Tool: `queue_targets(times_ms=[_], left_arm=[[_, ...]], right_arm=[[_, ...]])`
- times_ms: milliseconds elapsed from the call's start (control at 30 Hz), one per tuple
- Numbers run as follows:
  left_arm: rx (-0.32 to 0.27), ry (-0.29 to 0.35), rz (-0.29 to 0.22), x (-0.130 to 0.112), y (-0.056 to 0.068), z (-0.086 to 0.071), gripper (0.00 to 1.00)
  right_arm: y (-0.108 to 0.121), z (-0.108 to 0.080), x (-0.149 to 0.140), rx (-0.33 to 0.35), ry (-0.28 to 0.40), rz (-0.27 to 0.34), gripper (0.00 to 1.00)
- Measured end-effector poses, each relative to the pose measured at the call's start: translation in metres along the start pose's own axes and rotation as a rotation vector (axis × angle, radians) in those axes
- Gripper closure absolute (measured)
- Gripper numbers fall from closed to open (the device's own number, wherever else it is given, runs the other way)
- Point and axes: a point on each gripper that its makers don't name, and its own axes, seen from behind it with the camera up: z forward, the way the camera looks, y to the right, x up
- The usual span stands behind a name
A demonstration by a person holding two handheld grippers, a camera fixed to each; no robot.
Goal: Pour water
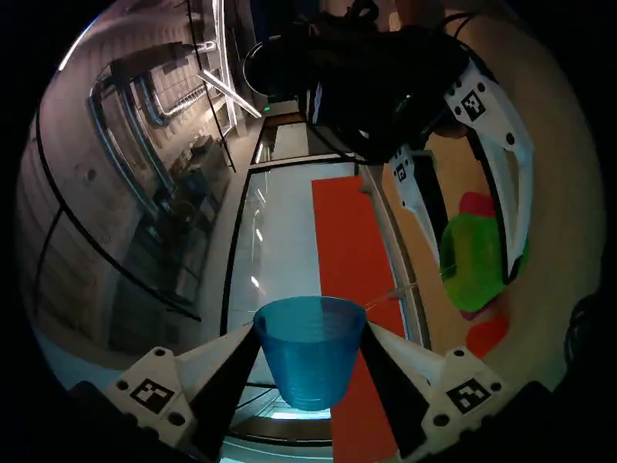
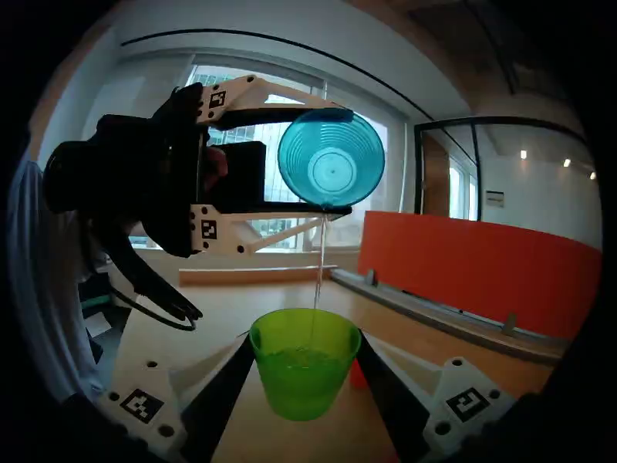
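- Nearest, in the right gripper view, the right gripper (image 2: 305,346) pinches a green cup (image 2: 302,378) between both fingers. The cup stands upright with its mouth up and is part full.
- Just above that mouth, a thin stream of water (image 2: 318,262) falls straight down and lands inside the rim.
- Higher up, directly over the green cup and apart from it, the left gripper (image 1: 310,337) clamps a blue cup (image 2: 332,158) from both sides.
- The blue cup lies almost on its side, its long axis near level and its open mouth facing the right gripper's camera. The stream leaves its lowest lip.
- The pour seems to be under way and to depend on this one line-up, the blue lip straight above the green mouth. A sideways drift of either gripper would likely send water past the rim.
- Farther back are a wooden tabletop (image 2: 254,305), then an orange panel (image 2: 478,262), and a bright window (image 2: 397,162).
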Motion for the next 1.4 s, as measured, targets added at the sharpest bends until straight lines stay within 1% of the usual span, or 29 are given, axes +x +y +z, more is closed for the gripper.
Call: queue_targets(times_ms=[200,300,400,500,600,700,800,1200,1400], left_arm=[[0.019,0.006,0.032,0.004,-0.002,-0.001,0.13],[0.021,0.004,0.045,0.005,-0.001,-0.002,0.14],[0.018,0.005,0.040,0.006,0.002,-0.002,0.14],[0.021,0.007,0.031,0.007,0.001,-0.002,0.13],[0.024,0.003,0.008,0.003,-0.001,-0.002,0.13],[0.024,-0.008,-0.043,-0.003,-0.002,0.000,0.13],[0.027,-0.020,-0.115,-0.010,-0.004,0.001,0.13],[0.019,-0.033,-0.444,-0.025,-0.002,0.005,0.14],[0.005,-0.038,-0.632,-0.036,0.002,0.004,0.14]], right_arm=[[0.001,0.001,0.000,0.000,0.004,0.004,0.08],[0.002,0.000,0.000,-0.004,0.003,0.004,0.08],[0.002,0.000,-0.001,-0.006,0.004,0.005,0.08],[0.002,0.000,-0.002,-0.006,0.003,0.006,0.08],[0.002,0.000,-0.001,-0.007,0.005,0.006,0.08],[0.003,0.000,-0.001,-0.008,0.006,0.005,0.08],[0.003,0.000,-0.001,-0.008,0.007,0.004,0.08],[0.008,-0.001,0.000,-0.020,0.010,0.005,0.08],[0.010,-0.002,0.000,-0.027,0.011,0.006,0.08]])
